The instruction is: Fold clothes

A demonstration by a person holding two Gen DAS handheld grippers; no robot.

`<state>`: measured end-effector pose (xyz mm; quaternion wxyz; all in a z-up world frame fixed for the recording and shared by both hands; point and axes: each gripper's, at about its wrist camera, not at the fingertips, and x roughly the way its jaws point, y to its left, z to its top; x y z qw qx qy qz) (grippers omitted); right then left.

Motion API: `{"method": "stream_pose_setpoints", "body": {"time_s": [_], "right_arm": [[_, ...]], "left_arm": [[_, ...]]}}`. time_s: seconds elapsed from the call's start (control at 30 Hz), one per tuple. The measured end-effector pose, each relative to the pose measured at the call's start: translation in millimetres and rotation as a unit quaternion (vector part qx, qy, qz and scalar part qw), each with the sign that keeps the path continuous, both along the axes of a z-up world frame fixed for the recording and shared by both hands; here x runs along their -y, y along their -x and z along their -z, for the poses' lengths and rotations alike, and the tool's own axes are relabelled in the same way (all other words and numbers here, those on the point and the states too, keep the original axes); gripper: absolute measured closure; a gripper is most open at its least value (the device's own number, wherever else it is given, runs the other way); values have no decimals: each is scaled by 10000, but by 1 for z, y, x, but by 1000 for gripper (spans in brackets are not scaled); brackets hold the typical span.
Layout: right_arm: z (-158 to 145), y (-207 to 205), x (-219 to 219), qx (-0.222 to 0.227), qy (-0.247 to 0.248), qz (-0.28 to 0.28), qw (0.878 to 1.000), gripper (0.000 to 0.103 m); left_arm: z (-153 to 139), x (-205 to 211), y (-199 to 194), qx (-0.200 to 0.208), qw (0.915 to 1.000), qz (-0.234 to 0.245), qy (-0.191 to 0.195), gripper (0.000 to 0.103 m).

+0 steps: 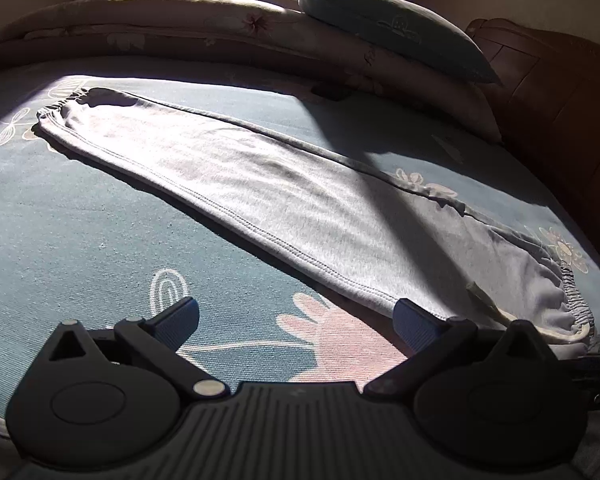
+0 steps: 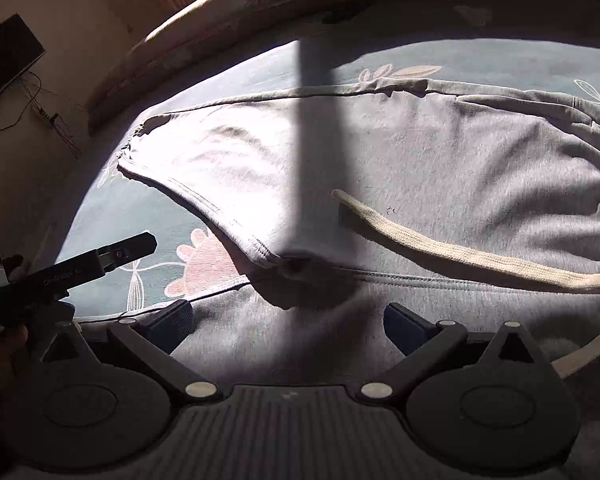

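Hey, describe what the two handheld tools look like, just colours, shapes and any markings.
Both match: the left tool and right tool are matte black plastic with a ribbed centre plate, two round housings, silver pivot pins and angled linkage arms ending in ribbed blue pads. In the right wrist view, the left tool's black side bar carries small white lettering, too small to read. No cables visible.

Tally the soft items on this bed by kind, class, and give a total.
Grey sweatpants: 1
Pillow: 1
Folded floral quilt: 1
Patterned bedsheet: 1
Total: 4
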<state>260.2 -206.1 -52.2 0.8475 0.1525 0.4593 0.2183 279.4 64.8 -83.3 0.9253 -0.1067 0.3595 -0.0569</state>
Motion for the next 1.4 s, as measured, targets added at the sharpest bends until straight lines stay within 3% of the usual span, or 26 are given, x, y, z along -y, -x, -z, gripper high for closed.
{"method": "stream_pose_setpoints", "body": {"time_s": [0.13, 0.37, 0.57, 0.67, 0.77, 0.87, 0.93, 1.1, 1.23, 1.4], "right_arm": [[24, 4, -30, -231, 117, -360, 9990, 0], [5, 16, -57, 830, 800, -473, 9922, 0], [34, -6, -88, 720, 931, -908, 9889, 0], [30, -4, -103, 894, 1119, -956, 9851, 0], [13, 8, -115, 1490, 1393, -1088, 9729, 0], [-1, 14, -120, 2117, 1886, -1076, 9529, 0], [-3, 7, -119, 2195, 2073, -1043, 9476, 0], [30, -24, -108, 1253, 1570, -868, 9758, 0], [33, -19, -119, 1321, 1492, -862, 9761, 0], [17, -12, -125, 1399, 969, -1189, 9782, 0]], "left_arm": [[-3, -5, 1, 33, 10000, -73, 39, 1], [-6, -15, 2, 53, 9996, -202, 172, 1], [-8, -22, 3, 156, 9990, -332, 265, 1], [-11, -28, 4, 210, 9983, -422, 354, 1], [-13, -34, 5, 233, 9974, -541, 413, 1], [-14, -38, 5, 271, 9968, -605, 443, 1], [-14, -39, 4, 260, 9968, -606, 449, 1], [-14, -39, 4, 276, 9970, -577, 439, 1], [-15, -42, 4, 290, 9967, -607, 444, 1], [-14, -46, 3, 246, 9961, -698, 471, 1]]}}
